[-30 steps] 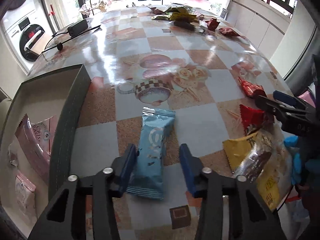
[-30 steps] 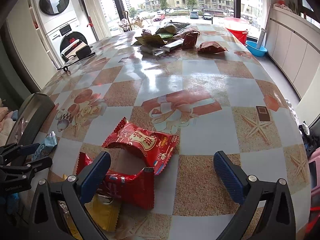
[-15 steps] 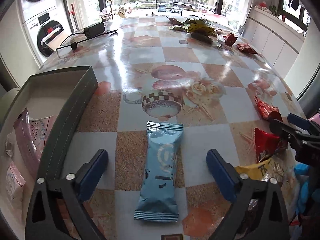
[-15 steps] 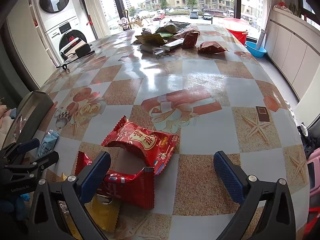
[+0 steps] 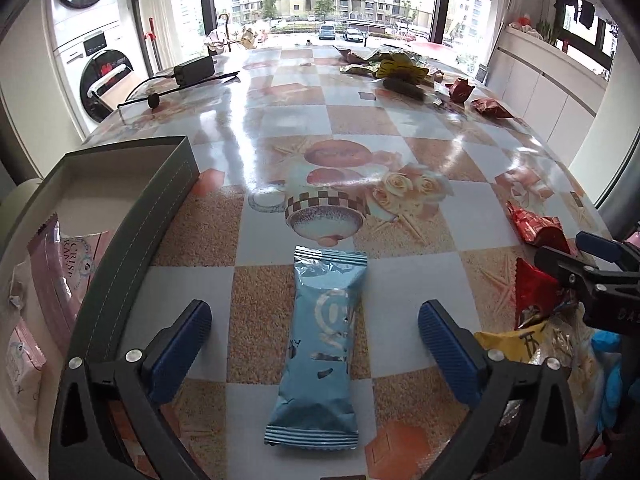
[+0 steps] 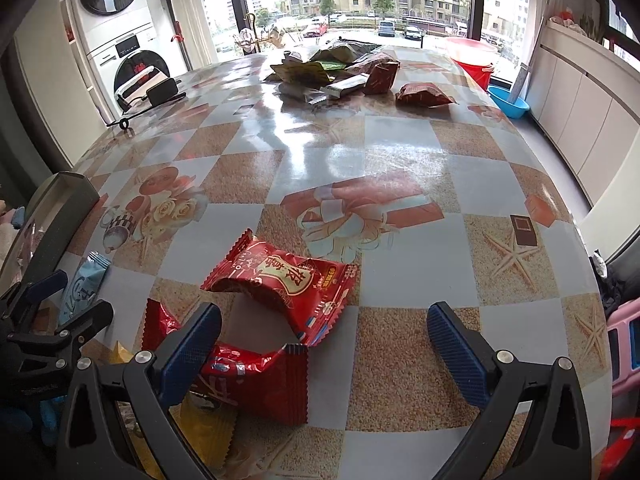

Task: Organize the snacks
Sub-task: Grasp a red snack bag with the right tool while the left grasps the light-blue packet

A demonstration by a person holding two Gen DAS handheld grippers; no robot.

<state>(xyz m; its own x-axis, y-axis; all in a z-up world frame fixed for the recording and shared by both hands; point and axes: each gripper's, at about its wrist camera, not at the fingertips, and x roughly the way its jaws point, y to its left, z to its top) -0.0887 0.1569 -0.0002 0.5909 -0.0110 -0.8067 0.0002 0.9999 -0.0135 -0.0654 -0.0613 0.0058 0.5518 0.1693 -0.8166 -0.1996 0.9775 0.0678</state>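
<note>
The bench point(image 5: 420, 128) is covered with a checked cloth. A grey box point(image 5: 132, 232) holding pink packets is seen left of the blue snack packet point(image 5: 320, 344); red packets point(image 6: 280, 284) are seen to its right. The left tongs point(image 5: 316, 340), spread wide, straddle the blue packet untouched. The right tongs point(image 6: 324, 340) are spread.

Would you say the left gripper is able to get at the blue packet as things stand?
Probably yes: the left gripper stands open, and the blue packet lies flat on the table between its fingers, untouched, with nothing over it.
</note>
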